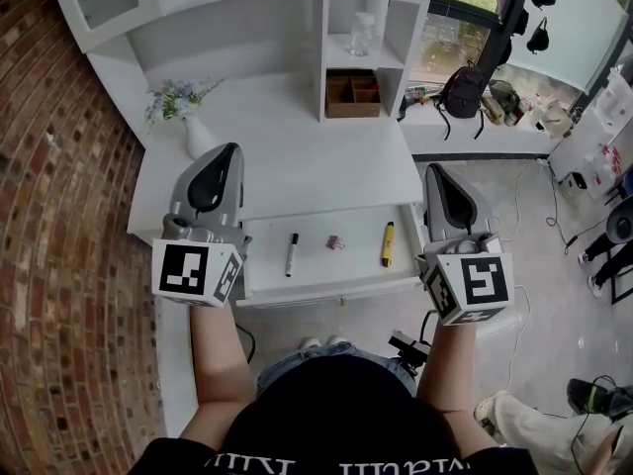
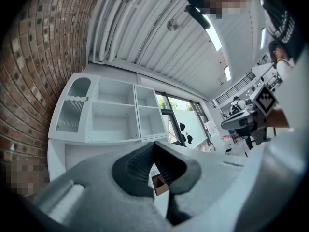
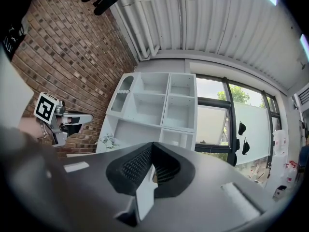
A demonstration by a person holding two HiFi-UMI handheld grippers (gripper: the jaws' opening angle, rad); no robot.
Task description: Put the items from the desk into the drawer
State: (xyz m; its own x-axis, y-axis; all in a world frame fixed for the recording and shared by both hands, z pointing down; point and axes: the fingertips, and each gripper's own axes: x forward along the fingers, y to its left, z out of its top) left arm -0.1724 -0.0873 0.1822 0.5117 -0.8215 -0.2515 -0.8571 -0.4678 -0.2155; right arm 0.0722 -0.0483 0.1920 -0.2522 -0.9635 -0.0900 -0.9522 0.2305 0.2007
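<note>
The white drawer (image 1: 326,283) under the desktop (image 1: 297,161) stands pulled out. In it lie a black marker (image 1: 292,253), a small pink item (image 1: 335,242) and a yellow pen-like item (image 1: 388,244). My left gripper (image 1: 229,154) is raised over the desk's left front, left of the drawer, jaws shut and empty (image 2: 153,145). Beside the drawer's right end my right gripper (image 1: 435,172) is also raised, shut and empty (image 3: 152,145). Both point up toward the shelves rather than at the drawer.
A white vase of flowers (image 1: 190,117) stands at the desk's back left. A brown wooden organizer (image 1: 353,95) and a glass jar (image 1: 362,33) sit in the hutch. The brick wall (image 1: 59,216) runs along the left. A black backpack (image 1: 463,91) rests on the window ledge.
</note>
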